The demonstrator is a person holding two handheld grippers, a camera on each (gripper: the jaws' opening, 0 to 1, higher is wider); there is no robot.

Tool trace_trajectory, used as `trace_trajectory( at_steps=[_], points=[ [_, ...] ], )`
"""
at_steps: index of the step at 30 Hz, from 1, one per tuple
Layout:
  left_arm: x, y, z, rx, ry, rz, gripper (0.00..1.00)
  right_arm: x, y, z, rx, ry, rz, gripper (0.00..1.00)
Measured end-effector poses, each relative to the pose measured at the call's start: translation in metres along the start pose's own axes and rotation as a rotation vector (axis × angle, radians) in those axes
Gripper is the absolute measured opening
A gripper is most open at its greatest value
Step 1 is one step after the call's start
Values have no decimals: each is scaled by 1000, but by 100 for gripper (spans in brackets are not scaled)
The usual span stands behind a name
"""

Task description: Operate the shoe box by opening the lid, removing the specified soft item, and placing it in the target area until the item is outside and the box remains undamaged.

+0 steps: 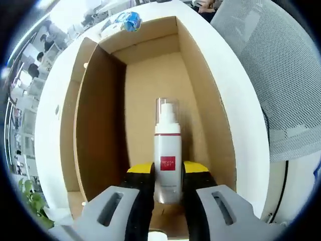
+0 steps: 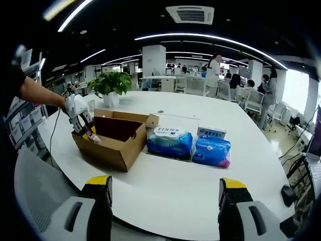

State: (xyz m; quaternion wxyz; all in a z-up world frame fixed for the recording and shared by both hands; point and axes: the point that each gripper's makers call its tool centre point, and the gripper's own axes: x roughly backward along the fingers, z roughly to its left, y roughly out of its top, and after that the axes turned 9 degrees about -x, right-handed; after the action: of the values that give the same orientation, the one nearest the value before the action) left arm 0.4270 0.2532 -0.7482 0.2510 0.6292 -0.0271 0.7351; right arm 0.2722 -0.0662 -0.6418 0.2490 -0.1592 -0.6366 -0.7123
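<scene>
I look down into an open brown cardboard box (image 1: pixel 100 125) on a white table. A white pump bottle (image 1: pixel 167 145) with a red label and a clear cap stands between my left gripper's (image 1: pixel 168 173) yellow-tipped jaws, which are shut on its lower body inside the box. In the right gripper view the same box (image 2: pixel 118 143) sits at the left of the table, and the left gripper (image 2: pixel 84 126), held by a person's hand, reaches into its near-left corner. My right gripper (image 2: pixel 165 188) hovers wide open over bare table, well short of the box.
Two blue wipe packs (image 2: pixel 169 142) (image 2: pixel 211 150) and a small white carton (image 2: pixel 210 132) lie right of the box. One blue pack (image 1: pixel 128 20) lies past the box's far end. A potted plant (image 2: pixel 111 83) stands behind. Mesh chairs (image 1: pixel 271 75) (image 2: pixel 40 196) flank the table edge.
</scene>
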Motion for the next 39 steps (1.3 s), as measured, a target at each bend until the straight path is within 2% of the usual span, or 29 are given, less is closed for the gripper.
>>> trace_trajectory(
  at_steps=[16, 23, 39],
  points=[
    [29, 8, 14, 67, 100, -33, 19, -4, 7, 21, 5, 72, 1, 72],
    [36, 12, 14, 83, 121, -47, 19, -8, 10, 33, -9, 104, 1, 65],
    [52, 23, 15, 77, 174, -81, 19, -19, 20, 66, -40, 192, 2, 61]
  ],
)
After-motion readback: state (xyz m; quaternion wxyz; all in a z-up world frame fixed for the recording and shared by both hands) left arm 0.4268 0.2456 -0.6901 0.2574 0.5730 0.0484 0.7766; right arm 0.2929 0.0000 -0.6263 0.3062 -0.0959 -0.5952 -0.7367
